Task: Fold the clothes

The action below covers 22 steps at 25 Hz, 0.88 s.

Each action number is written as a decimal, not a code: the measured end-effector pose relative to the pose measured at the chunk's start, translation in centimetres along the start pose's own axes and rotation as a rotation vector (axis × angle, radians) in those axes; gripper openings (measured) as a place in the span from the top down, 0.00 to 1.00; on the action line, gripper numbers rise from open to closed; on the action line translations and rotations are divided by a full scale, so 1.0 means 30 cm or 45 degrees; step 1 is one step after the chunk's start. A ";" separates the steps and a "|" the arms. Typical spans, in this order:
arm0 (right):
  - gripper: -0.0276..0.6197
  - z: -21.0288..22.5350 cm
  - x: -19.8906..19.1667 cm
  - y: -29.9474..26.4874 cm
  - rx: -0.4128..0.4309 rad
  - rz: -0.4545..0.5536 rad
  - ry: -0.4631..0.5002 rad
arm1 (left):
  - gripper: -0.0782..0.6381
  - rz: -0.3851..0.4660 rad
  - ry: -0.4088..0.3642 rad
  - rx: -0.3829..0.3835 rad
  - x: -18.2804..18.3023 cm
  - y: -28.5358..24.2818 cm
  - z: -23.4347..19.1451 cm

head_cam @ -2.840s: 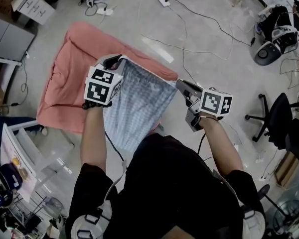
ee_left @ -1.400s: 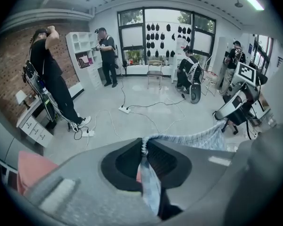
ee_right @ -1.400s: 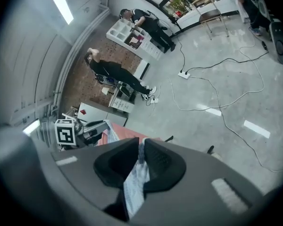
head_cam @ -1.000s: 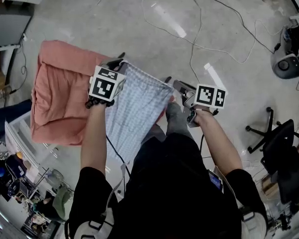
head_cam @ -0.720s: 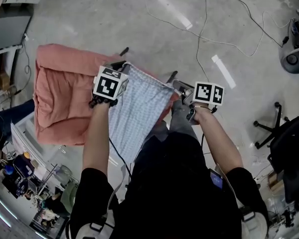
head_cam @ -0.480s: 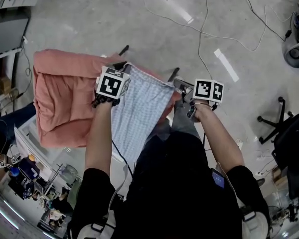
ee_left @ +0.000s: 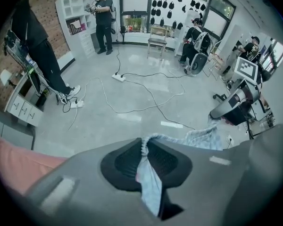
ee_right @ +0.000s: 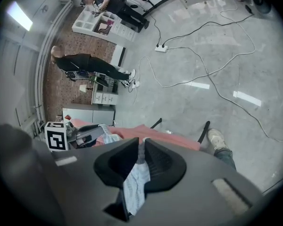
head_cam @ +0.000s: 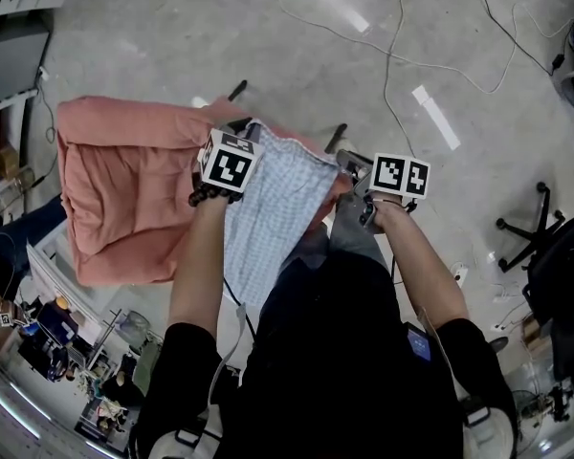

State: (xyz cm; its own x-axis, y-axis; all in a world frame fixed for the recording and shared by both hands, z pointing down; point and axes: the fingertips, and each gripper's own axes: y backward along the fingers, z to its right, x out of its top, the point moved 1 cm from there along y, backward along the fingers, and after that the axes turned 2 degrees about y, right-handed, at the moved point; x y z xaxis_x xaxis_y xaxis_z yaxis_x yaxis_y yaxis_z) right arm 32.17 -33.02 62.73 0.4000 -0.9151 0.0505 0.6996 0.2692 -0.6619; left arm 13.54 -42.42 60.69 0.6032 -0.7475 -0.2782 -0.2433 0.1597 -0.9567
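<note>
Head view: the left claw [head_cam: 241,130] is clenched on one upper corner of the blue checked garment [head_cam: 273,220]; the right claw [head_cam: 347,161] is clamped on the other upper corner; the top edge is stretched between the two claws, and the rest of the cloth is hung below them, against the person's front; a pink padded cover [head_cam: 124,194] is spread beside and beneath the left claw; in each gripper view a fold of the cloth is seen pinched between the pads; grey floor [head_cam: 153,36] is seen beyond both claws.
</note>
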 end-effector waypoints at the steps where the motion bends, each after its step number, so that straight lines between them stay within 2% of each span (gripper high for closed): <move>1: 0.89 0.004 0.001 -0.004 -0.006 0.006 0.000 | 0.83 -0.003 0.000 0.001 -0.003 -0.005 0.000; 4: 0.87 0.011 0.002 -0.010 -0.028 0.027 0.004 | 0.80 0.004 -0.016 0.030 -0.003 -0.006 -0.008; 8: 0.64 0.007 -0.004 -0.009 -0.023 0.036 0.010 | 0.67 0.023 -0.014 0.046 0.002 0.008 -0.015; 10: 0.57 0.008 -0.013 -0.009 -0.017 0.027 -0.003 | 0.66 0.021 -0.012 0.039 0.000 0.014 -0.012; 17: 0.45 -0.028 -0.067 -0.028 0.003 -0.051 0.058 | 0.59 -0.005 -0.018 0.020 -0.032 0.016 -0.001; 22: 0.38 -0.040 -0.113 -0.047 0.002 -0.105 0.118 | 0.50 -0.021 -0.016 0.021 -0.052 -0.009 0.011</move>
State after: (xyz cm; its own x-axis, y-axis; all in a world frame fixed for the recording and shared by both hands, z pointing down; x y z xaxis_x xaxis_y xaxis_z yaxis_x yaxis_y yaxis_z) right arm 29.12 -30.64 62.59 0.2847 -0.9580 0.0355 0.7287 0.1922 -0.6573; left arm 12.93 -41.07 61.36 0.6168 -0.7417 -0.2637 -0.2211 0.1583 -0.9623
